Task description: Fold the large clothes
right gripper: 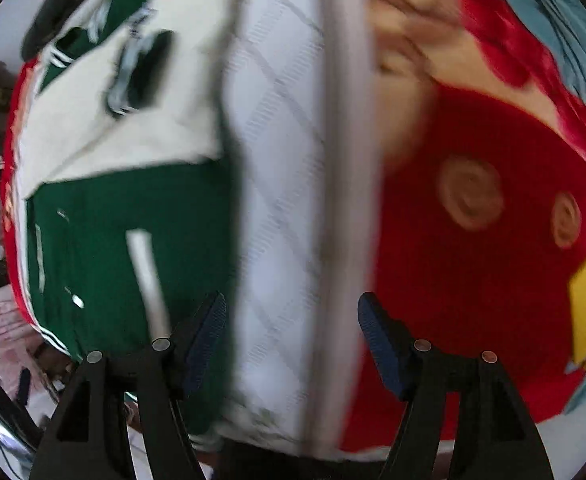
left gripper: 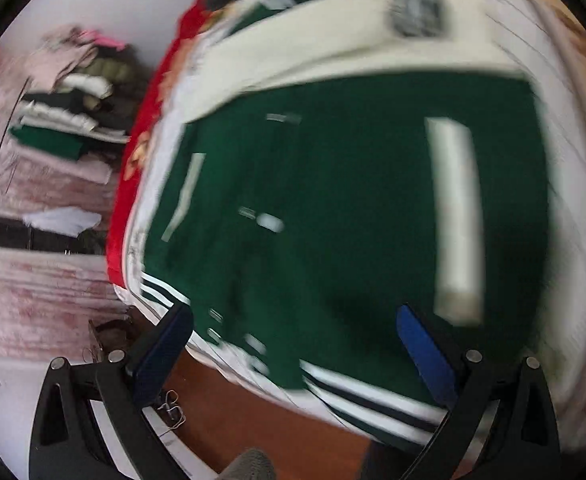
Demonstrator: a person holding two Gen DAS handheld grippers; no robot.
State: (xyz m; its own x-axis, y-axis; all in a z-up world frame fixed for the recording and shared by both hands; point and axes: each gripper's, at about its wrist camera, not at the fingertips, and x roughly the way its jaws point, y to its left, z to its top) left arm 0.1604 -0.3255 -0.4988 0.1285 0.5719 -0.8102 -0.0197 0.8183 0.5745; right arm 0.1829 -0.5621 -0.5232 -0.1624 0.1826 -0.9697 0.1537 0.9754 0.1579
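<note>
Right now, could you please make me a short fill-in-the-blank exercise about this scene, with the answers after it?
1. The body of the jacket lying on the bed is mostly ____ in colour.
2. The fingers of both the left gripper and the right gripper are ____, holding nothing.
3. The blanket to the right of the jacket is ____.
4. Against the wall, a pile of clothes is ____ up.

Answers: green; open; red; stacked

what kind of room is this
Probably a bedroom at home: a green and cream jacket lies spread on a red blanket, with a stack of folded clothes nearby.
</note>
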